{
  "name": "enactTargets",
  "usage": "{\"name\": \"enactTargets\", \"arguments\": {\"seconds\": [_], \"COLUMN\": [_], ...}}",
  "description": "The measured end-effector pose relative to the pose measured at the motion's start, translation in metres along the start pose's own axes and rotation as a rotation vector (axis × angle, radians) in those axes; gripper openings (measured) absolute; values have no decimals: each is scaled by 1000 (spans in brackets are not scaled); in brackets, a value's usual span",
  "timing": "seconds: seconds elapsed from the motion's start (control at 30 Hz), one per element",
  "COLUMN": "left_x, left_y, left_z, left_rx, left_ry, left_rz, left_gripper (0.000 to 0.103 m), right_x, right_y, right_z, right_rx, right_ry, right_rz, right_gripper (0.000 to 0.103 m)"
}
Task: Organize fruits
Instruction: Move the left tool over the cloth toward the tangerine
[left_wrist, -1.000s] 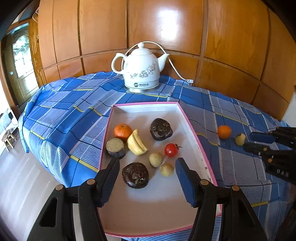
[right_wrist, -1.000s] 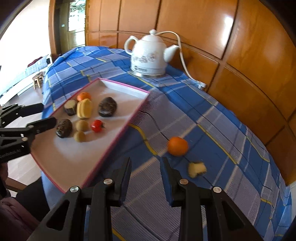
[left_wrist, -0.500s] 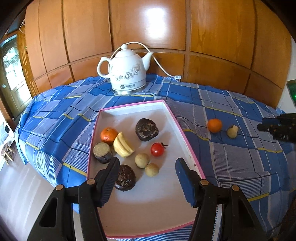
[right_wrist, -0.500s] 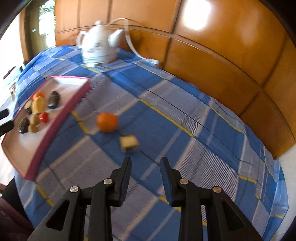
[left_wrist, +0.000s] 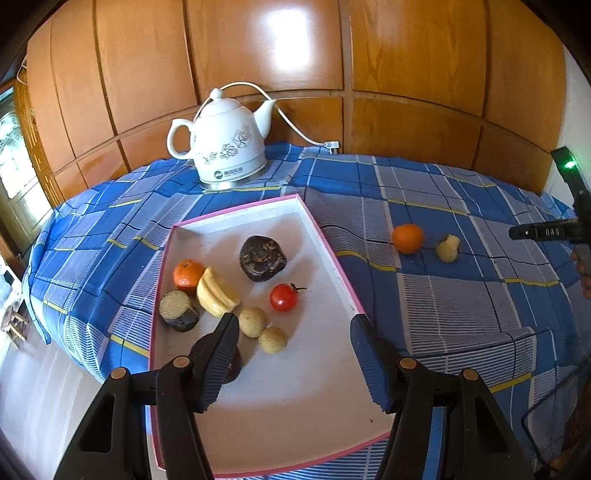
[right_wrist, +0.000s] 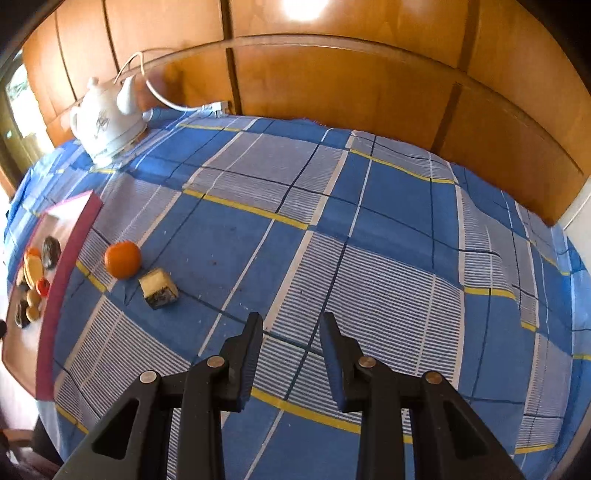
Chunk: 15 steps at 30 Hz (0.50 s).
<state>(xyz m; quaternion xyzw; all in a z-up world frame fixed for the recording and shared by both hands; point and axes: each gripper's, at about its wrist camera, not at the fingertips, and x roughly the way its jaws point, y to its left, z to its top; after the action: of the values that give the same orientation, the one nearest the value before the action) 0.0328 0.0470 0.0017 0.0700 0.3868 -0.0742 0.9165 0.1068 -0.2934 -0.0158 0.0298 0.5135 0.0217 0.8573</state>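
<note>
A white tray with a pink rim (left_wrist: 325, 240) holds several fruits: an orange (left_wrist: 187, 273), a banana piece (left_wrist: 216, 293), a cherry tomato (left_wrist: 283, 297), dark round fruits (left_wrist: 262, 257) and small yellowish ones (left_wrist: 253, 321). My left gripper (left_wrist: 291, 332) is open and empty above the tray's near half. On the cloth right of the tray lie a loose orange (right_wrist: 122, 259) and a cut fruit piece (right_wrist: 159, 288), also in the left wrist view (left_wrist: 407, 238), (left_wrist: 447, 247). My right gripper (right_wrist: 291, 328) is open and empty, to the right of them.
A white electric kettle (left_wrist: 225, 147) with a cord stands at the back of the table by the wood-panelled wall. A blue checked cloth (right_wrist: 332, 229) covers the table. The table edge drops off at the left and near sides.
Both grippers swung to the right: the tray and kettle shifted left in both views. The right gripper now faces bare cloth, with the loose orange and fruit piece to its left.
</note>
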Motion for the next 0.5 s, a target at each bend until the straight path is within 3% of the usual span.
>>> {"name": "enactTargets", "arguments": {"seconds": [0.5], "left_x": [15], "left_y": [-24], "left_z": [6], "left_rx": [41], "left_ry": [46], "left_rz": [-62], "left_gripper": [63], "right_x": [0], "right_y": [-11], "right_z": [3], "right_rx": [72], "right_ry": [13], "right_rz": [-6], "right_gripper": [32]}}
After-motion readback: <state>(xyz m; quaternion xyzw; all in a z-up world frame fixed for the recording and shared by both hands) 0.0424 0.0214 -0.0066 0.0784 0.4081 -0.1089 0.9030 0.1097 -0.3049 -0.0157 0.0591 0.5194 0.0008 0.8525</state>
